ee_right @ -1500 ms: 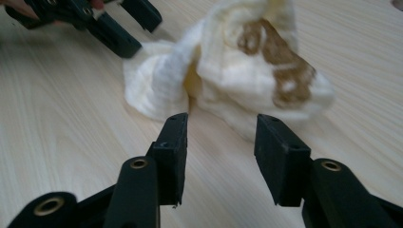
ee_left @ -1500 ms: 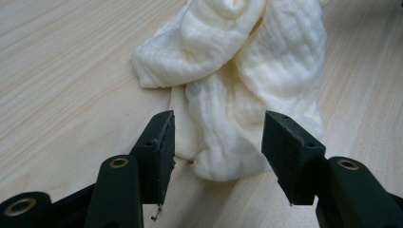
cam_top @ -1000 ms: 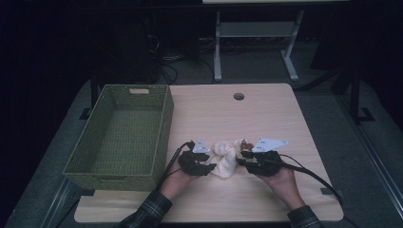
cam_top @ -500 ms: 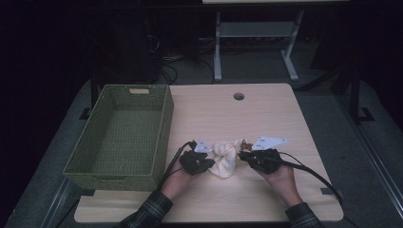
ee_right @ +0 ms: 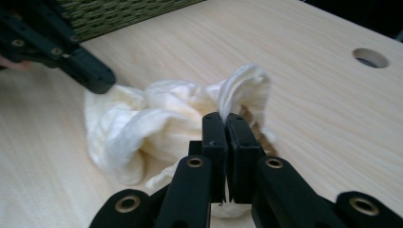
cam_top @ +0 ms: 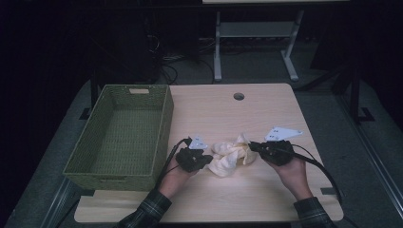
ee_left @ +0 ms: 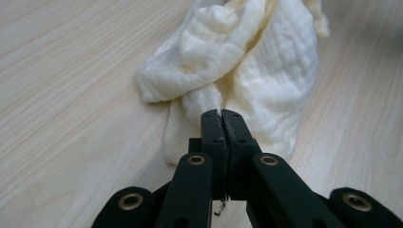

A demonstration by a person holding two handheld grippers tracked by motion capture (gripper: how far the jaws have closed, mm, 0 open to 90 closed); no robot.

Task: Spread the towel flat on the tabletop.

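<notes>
A crumpled cream cloth (cam_top: 230, 154) lies on the light wooden table (cam_top: 247, 114), between my two grippers. My left gripper (cam_top: 209, 159) reaches it from the left, its jaws shut on a fold at the cloth's near left edge. In the left gripper view the jaw tips (ee_left: 222, 114) pinch the cloth (ee_left: 256, 61) just above the tabletop. From the right, my right gripper (cam_top: 251, 146) is shut on an upstanding corner of the cloth. The right gripper view has its tips (ee_right: 223, 116) closed on that raised flap of cloth (ee_right: 157, 118), with the left gripper (ee_right: 95, 80) at upper left.
A green woven basket (cam_top: 164, 128) stands empty along the table's left side, close to my left hand. A round cable hole (cam_top: 238, 96) sits near the far edge. Behind the table stands a grey metal frame (cam_top: 218, 47) on a dark floor.
Both grippers have closed on the cloth. The right gripper has drawn to the right and slightly up, lifting a corner of the cloth. The left hand stays where it was.
</notes>
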